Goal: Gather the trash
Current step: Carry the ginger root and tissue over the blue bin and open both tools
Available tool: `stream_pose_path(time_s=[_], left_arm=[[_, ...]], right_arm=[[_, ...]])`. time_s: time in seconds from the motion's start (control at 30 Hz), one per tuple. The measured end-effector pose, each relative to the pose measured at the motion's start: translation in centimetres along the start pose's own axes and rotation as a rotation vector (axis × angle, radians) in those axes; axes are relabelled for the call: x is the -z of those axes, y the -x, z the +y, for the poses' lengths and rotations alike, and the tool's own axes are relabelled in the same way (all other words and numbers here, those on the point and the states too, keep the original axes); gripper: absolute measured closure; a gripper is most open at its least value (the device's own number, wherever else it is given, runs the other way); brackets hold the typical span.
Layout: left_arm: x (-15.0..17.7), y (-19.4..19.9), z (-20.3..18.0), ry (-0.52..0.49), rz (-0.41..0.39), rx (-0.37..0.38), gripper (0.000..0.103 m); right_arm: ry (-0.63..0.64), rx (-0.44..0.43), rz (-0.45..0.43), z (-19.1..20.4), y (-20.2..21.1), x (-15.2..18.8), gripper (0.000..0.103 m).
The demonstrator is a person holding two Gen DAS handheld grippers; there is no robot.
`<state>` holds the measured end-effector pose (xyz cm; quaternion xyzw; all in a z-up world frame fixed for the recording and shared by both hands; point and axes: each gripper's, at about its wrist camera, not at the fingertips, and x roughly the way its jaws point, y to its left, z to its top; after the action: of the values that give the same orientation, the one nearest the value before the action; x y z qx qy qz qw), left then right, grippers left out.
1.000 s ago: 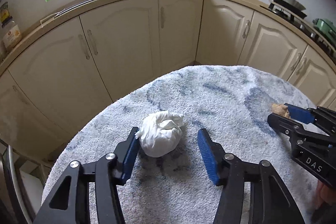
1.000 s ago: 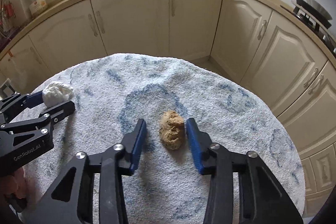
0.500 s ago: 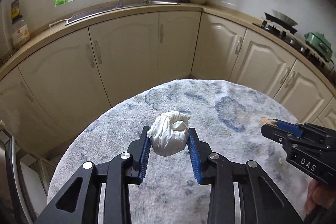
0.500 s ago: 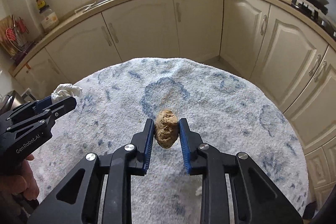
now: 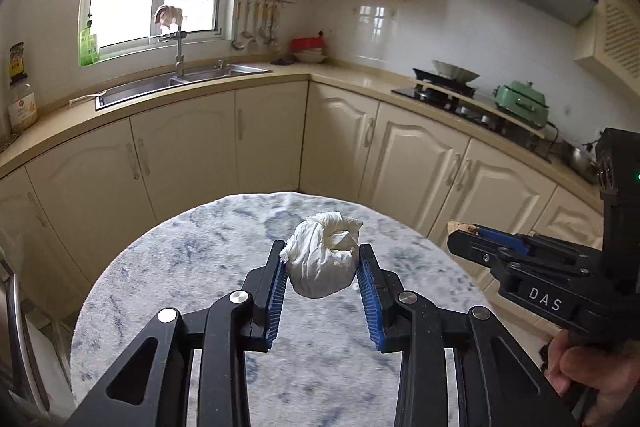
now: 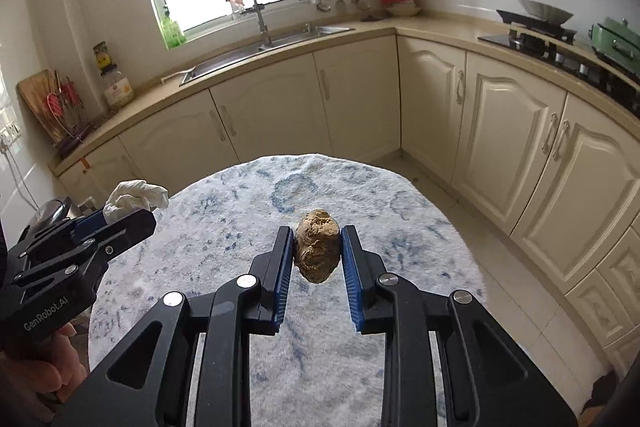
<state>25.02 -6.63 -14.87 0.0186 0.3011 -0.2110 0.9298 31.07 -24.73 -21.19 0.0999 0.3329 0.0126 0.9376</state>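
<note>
A soft, crumpled white paper ball (image 5: 322, 261) sits squeezed in the left tongs (image 5: 322, 277). A bumpy brown lump (image 6: 317, 245) is pinched in the right tongs (image 6: 316, 255). Both hang above the round tabletop (image 6: 400, 227) with its fuzzy blue-and-white cover.

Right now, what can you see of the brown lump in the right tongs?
The crumpled brown paper-like lump is egg-shaped, creased and matte, standing roughly upright. The right tongs are shut on it, with one blue ribbed pad pressing each side. It hangs lifted above the blue-and-white mottled fuzzy round table cover, touching nothing else.
</note>
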Motion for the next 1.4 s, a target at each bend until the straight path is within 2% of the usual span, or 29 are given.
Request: stream_pose_path(time_s=[0.3,0.43,0.57,0.73,0.97,1.17,1.33,1.4], left_arm=[[1.9,2.3,-10.3,-0.085,-0.06,0.128,0.072],[2.3,1.3,-15.0,-0.123,-0.058,0.198,0.072],[2.5,-1.7,-19.6,-0.154,-0.02,0.268,0.072],[2.7,-6.8,-25.3,-0.192,0.065,0.356,0.072],[3.6,-16.7,-31.8,-0.219,0.268,0.443,0.072],[4.7,-26.0,-34.6,-0.218,0.464,0.431,0.072],[4.4,-32.4,-35.8,-0.219,0.573,0.42,0.07],[4.2,-34.6,-36.6,-0.221,0.619,0.423,0.061]], right_arm=[[-0.051,0.092,-0.078,-6.3,9.4,3.2,0.079],[-0.117,0.151,-0.089,-10.6,12.1,5.0,0.079],[-0.185,0.218,-0.089,-15.0,13.9,6.7,0.079],[-0.282,0.303,-0.069,-21.4,15.2,9.1,0.079],[-0.416,0.369,0.033,-30.2,13.4,13.3,0.079],[-0.508,0.365,0.155,-36.1,9.3,16.9,0.079],[-0.566,0.343,0.222,-39.3,6.0,19.0,0.076],[-0.593,0.332,0.238,-40.4,4.9,19.7,0.074]])
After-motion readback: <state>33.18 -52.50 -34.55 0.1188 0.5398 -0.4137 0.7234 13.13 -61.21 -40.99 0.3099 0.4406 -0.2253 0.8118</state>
